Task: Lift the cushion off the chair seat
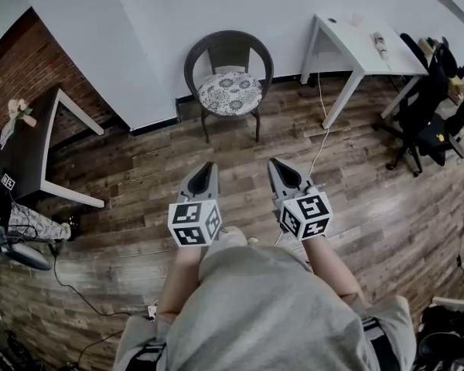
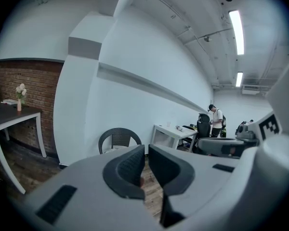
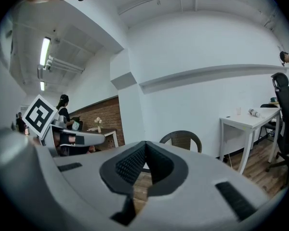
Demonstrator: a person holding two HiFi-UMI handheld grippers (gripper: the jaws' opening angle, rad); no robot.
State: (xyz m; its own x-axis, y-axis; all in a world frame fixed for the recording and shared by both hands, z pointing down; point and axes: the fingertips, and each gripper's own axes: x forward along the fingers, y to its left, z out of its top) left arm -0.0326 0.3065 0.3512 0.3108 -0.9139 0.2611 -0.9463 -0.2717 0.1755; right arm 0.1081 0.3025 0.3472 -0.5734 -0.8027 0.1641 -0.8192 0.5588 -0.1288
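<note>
Facing a dark round-backed wicker chair (image 1: pixel 229 51) at twelve o'clock, well apart, left gripper (image 1: pixel 209 166) and right gripper (image 1: pixel 274 162) are closed, empty. Its round floral-patterned seat cushion (image 1: pixel 230 93) looks light and floppy, best pinched at its six o'clock rim.

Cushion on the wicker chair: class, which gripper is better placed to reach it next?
Left, marginally. In the head view the left gripper lines up closer to the patterned cushion than the right gripper; both are shut, empty and well short of the wicker chair.
</note>
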